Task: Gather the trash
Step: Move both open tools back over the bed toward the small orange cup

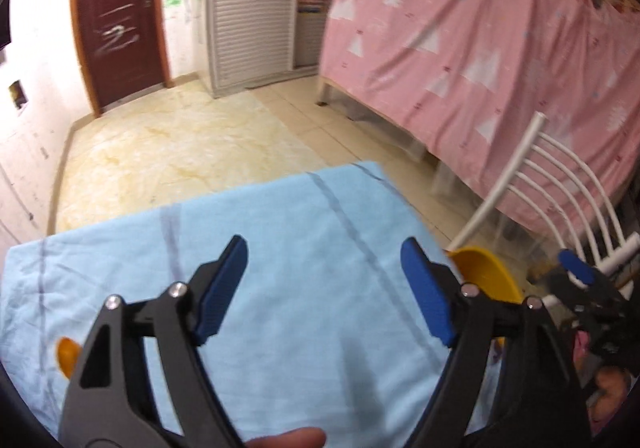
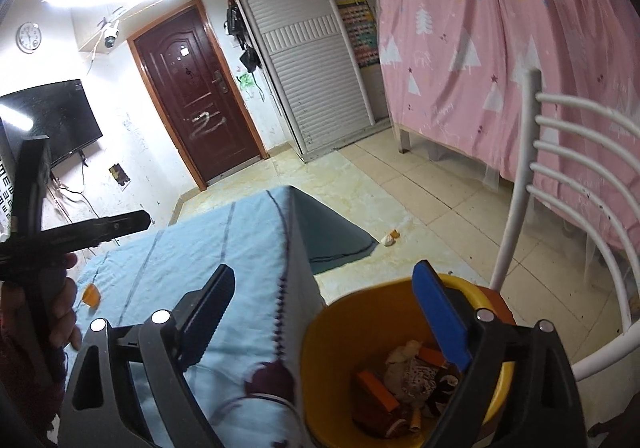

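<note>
Left wrist blurred, both tongs (image 1: 324, 288) (image 2: 324, 312) apart, empty, bin (image 2: 320, 336) contents partly hidden

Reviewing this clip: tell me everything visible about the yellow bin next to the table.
The yellow bin is a round, smooth, plastic-looking bucket, standing upright and open-topped beside the corner of the table with the blue cloth, in front of the white chair. Inside lie crumpled pale wrappers, orange pieces and darker scraps; it is partly filled. The right gripper hangs open above it, one blue pad over its mouth. The left wrist view shows only its rim.
</note>
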A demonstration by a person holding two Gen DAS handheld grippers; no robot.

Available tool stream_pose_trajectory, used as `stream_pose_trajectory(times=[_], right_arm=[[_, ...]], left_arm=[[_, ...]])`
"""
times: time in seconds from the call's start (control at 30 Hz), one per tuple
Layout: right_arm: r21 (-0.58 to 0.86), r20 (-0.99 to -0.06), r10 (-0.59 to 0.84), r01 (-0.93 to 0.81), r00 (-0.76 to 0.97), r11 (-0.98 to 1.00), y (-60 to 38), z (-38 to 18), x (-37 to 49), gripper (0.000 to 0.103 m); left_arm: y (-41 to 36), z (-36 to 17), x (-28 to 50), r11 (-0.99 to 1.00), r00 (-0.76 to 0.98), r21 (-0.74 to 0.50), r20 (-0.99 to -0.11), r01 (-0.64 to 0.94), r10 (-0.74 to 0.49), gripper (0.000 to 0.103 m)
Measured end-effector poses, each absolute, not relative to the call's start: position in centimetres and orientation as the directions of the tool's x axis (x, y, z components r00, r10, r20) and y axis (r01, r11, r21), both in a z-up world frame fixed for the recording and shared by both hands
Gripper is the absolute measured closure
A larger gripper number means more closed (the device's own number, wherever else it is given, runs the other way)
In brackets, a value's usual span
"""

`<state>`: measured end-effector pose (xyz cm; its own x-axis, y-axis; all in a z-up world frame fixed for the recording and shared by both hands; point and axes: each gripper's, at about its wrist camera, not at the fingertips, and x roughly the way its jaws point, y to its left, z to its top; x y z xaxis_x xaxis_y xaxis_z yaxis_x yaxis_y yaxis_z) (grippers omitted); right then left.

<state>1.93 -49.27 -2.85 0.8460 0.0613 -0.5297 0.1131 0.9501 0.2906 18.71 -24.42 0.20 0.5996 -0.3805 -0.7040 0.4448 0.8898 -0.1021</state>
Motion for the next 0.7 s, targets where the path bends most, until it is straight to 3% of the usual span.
stream_pose_trajectory(times=[0.4,0.7], right_arm=[[0.281,-0.462,0.168,-0.035,0.871,0.959,-41.2,0.6,4.1,0.014],[0.205,-0.529,0.256,-0.171,0.809,0.964,-32.8,-0.2,7.7,0.012]], left_arm=[[-15.3,-0.6,20.9,0.938,0.666,-0.091,-0.681,0.335,-0.304,0.028],[-11.6,0.2,22.5,0.961,0.768,0.039,-0.610,0.274,-0.195,0.028]])
